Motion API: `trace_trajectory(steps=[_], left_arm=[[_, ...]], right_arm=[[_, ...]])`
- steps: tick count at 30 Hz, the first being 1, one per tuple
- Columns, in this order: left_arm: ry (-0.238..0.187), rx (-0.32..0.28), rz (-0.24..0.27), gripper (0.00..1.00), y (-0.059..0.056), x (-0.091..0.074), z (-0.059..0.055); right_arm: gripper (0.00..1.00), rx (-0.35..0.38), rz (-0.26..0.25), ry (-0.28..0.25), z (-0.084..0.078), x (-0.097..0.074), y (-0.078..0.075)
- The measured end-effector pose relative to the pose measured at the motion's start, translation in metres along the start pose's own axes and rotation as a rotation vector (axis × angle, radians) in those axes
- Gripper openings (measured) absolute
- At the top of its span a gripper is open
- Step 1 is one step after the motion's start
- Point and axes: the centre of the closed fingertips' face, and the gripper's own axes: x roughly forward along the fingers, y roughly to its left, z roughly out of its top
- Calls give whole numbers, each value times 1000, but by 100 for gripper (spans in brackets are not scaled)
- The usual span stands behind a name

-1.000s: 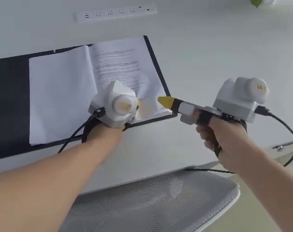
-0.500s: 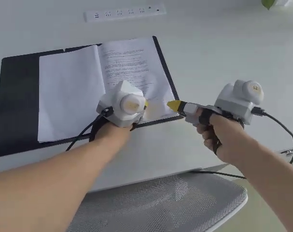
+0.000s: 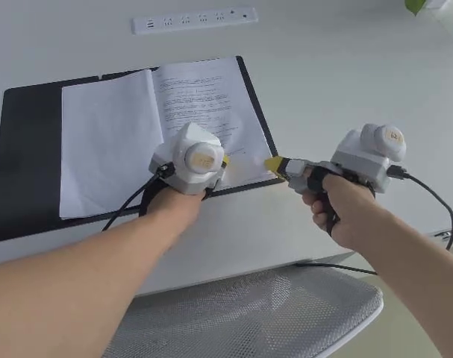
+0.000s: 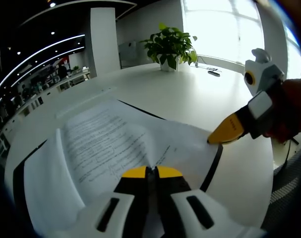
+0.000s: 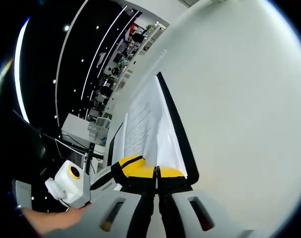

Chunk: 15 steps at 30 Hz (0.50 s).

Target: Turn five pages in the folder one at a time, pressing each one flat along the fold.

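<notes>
The black folder (image 3: 28,156) lies open on the white table (image 3: 345,74). The left gripper (image 4: 150,172), jaws clenched, sits over the printed page (image 3: 204,104) at 6 o'clock. The right gripper (image 3: 275,165), also clenched, meets the page's 4 o'clock corner.

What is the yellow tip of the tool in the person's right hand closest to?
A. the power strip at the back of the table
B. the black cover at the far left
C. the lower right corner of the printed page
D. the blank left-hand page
C: the right gripper has its yellow tip at the lower right corner of the printed page in the open folder.
</notes>
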Motion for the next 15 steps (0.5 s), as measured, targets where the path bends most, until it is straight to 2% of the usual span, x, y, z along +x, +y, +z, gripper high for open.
trace_trajectory(steps=[3, 5, 7, 9, 11, 15], left_arm=[[-5, -48, -12, 3, 0, -2, 1], [-4, -43, -13, 3, 1, -5, 0], [-24, -86, -18, 11, 3, -11, 3], [-31, -98, -20, 16, 4, -17, 4], [-29, -96, -11, 14, 9, -26, 5], [-68, -135, 6, 15, 23, -48, 13]], right_arm=[[0, -14, 12, -12, 3, -2, 7], [0, -19, 23, -15, 3, -4, 12], [0, -36, 35, -25, 5, -5, 19], [0, -37, 51, -30, 6, -6, 26], [0, -52, 69, -40, 8, -8, 37], [0, -93, 120, -47, 8, -10, 63]])
